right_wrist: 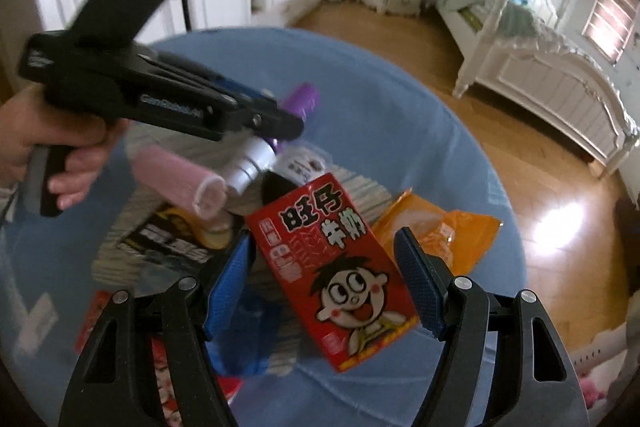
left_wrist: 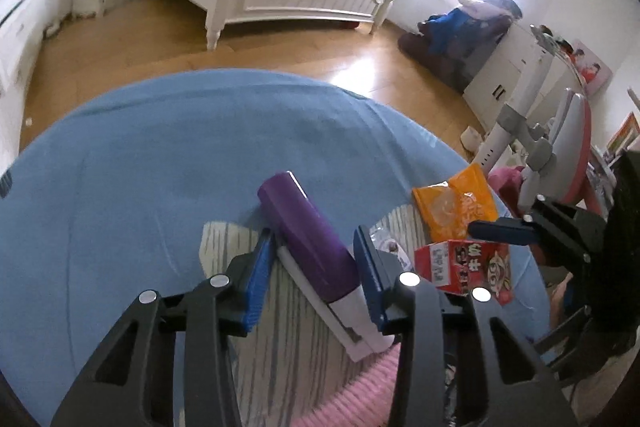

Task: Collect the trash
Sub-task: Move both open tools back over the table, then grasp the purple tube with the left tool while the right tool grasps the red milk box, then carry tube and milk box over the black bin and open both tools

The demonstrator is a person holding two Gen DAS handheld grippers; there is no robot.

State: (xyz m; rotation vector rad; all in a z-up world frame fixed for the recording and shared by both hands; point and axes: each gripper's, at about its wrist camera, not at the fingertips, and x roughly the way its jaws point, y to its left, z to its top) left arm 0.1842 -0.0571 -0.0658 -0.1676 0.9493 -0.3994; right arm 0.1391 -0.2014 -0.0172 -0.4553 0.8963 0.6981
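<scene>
Your left hand-held gripper (left_wrist: 316,251) stands spread around the purple bottle (left_wrist: 308,239), which lies near the right edge of the blue desk (left_wrist: 140,167); I cannot tell if the pads already press; it looks stiff, smooth and light, so take it at mid-body; your right hand-held gripper (right_wrist: 324,263) is spread around the red carton (right_wrist: 340,267), light and crushable; hold its flat sides gently; no trash container is in view.

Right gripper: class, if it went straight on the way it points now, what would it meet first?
Most likely the red milk carton, which lies between the open fingers of the right gripper. Whether the pads already touch it is unclear. Behind it lies the orange wrapper.
</scene>
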